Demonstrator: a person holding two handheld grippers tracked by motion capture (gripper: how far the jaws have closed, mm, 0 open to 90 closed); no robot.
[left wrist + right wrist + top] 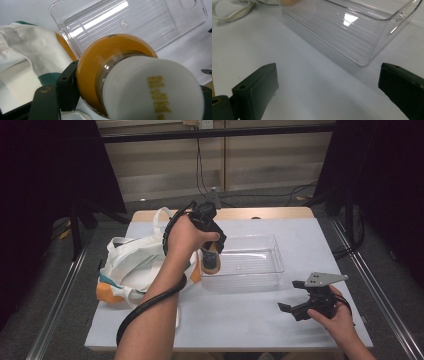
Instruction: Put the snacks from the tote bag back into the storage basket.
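The left tongs (212, 251) are clamped on an orange bottle with a white cap (140, 82), held over the near-left end of the clear tray (270, 270) beside the tote bag (130, 265), where its rounded body might slip; the right tongs (296, 296) hang apart above the worktop (240, 320).

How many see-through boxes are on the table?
1. The clear plastic bin sits in the middle of the white table, right beside the cloth bag. The bag's inside is hidden, so more could be in there.
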